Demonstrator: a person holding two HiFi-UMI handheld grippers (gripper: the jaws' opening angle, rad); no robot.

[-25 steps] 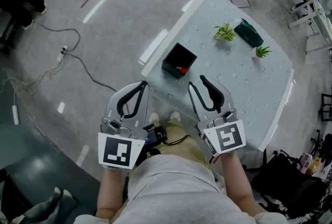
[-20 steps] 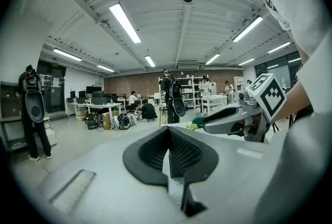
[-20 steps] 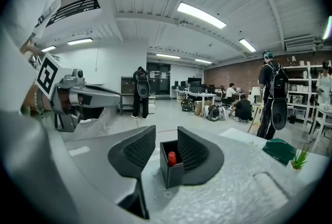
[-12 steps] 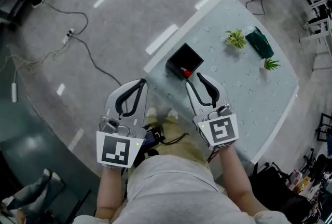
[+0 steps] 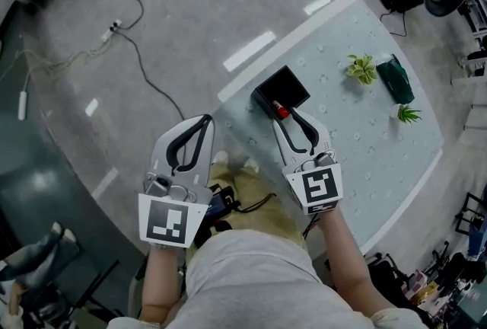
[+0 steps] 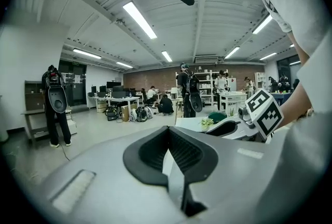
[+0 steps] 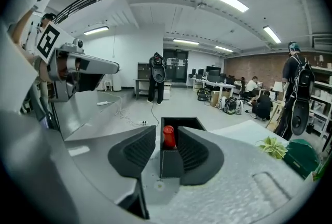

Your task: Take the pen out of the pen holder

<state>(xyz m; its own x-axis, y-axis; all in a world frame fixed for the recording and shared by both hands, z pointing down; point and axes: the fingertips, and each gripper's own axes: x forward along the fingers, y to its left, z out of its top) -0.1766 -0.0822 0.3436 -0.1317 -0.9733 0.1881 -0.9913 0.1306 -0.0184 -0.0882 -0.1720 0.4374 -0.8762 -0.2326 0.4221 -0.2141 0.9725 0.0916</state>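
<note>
A black, square, open-topped pen holder (image 5: 268,81) stands near the corner of the pale, dot-patterned desk (image 5: 358,145). It holds one pen with a red cap (image 5: 280,110), which leans in the corner closest to the person, its cap rising just above the rim. The rest of the holder's dark interior shows nothing else that can be made out.

The right gripper (image 5: 286,119) reaches over the desk edge with its jaws spread well apart and gripping nothing. In the right gripper view, the near corner of the pen holder (image 7: 170,163) sits in the gap between the two ribbed black pads (image 7: 139,153), and the red cap (image 7: 168,136) stands upright in line with that gap. Whether the pads touch the holder's walls cannot be told.

The left gripper (image 5: 205,122) hangs off the desk to the left, above the grey floor (image 5: 114,114). Its jaws are closed tip to tip and hold nothing, and in the left gripper view only a thin wedge of light shows behind the meeting pads (image 6: 181,151).

Farther along the desk lie two small green plants (image 5: 363,67) and, between them, a dark green pouch-like object (image 5: 397,78), all well apart from the holder. A black cable (image 5: 144,61) trails across the floor.
</note>
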